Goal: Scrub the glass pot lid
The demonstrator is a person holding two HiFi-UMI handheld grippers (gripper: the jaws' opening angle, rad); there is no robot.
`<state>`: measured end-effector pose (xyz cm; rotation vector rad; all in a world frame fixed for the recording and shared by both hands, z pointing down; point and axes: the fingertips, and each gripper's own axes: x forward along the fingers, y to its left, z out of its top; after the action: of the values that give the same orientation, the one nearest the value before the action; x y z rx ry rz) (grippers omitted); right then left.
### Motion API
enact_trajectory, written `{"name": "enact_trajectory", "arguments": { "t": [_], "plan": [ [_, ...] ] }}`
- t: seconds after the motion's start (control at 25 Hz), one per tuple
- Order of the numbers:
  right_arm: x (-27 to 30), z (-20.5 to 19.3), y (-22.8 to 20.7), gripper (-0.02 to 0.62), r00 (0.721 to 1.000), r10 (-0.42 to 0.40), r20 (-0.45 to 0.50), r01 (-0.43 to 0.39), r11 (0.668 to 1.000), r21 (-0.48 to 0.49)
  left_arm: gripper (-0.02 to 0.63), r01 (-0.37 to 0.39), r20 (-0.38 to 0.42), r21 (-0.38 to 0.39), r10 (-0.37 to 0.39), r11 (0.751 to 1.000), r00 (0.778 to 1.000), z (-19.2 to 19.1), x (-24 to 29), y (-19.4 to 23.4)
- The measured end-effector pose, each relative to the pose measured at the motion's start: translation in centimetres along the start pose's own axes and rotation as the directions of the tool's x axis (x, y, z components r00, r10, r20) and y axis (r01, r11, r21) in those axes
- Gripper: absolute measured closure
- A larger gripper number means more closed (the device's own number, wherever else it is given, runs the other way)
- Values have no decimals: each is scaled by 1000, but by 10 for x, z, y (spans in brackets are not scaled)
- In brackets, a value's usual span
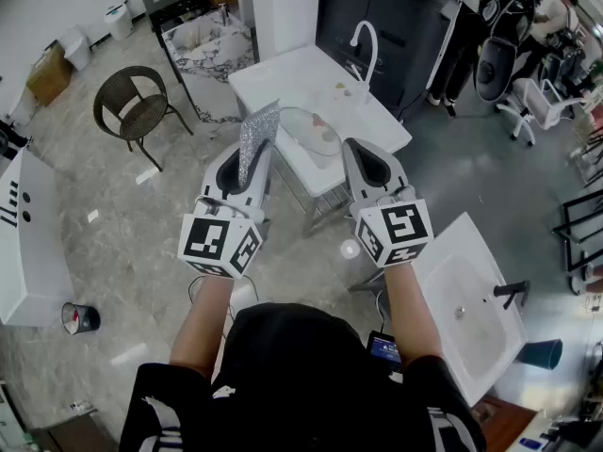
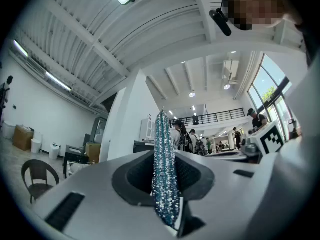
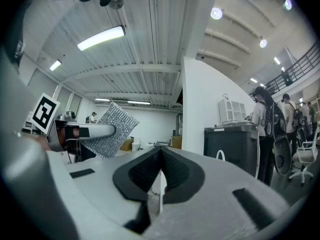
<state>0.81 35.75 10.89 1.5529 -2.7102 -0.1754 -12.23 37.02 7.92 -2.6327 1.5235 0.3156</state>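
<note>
We clamp the left gripper [image 1: 252, 169] on a glittery silver scouring pad [image 2: 165, 174], which stands upright between its jaws | our right gripper [image 3: 160, 154] has its jaws pressed together with nothing in them | the glass pot lid [image 1: 316, 132] lies on the white table [image 1: 273, 78], ahead of and between both gripper tips

The left hand-held gripper [image 2: 163, 159] has its jaws clamped on a glittery blue-silver scrubbing cloth [image 2: 165, 184], which is seen edge-on and rises upright past the dark pads. A wicker chair [image 2: 36, 176] stands far off to the gripper's left. People [image 2: 187, 139] stand well ahead of it.
</note>
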Motion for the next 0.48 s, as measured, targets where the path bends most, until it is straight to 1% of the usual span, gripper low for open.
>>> {"name": "enact_trajectory", "arguments": {
  "t": [0.2, 0.32, 0.48],
  "plan": [
    [-1, 0, -2, 597, 1000, -4, 10, 4, 1000, 27, 531, 5, -3, -3, -5, 1000, 1000, 1, 1, -2],
    [-2, 1, -1, 597, 1000, -1, 21, 0, 1000, 19, 531, 1, -8, -4, -1, 1000, 1000, -1, 2, 0],
    [-6, -7, -3, 597, 1000, -2, 5, 2, 1000, 30, 531, -7, -21, -7, 7, 1000, 1000, -9, -1, -4]
  ]
}}
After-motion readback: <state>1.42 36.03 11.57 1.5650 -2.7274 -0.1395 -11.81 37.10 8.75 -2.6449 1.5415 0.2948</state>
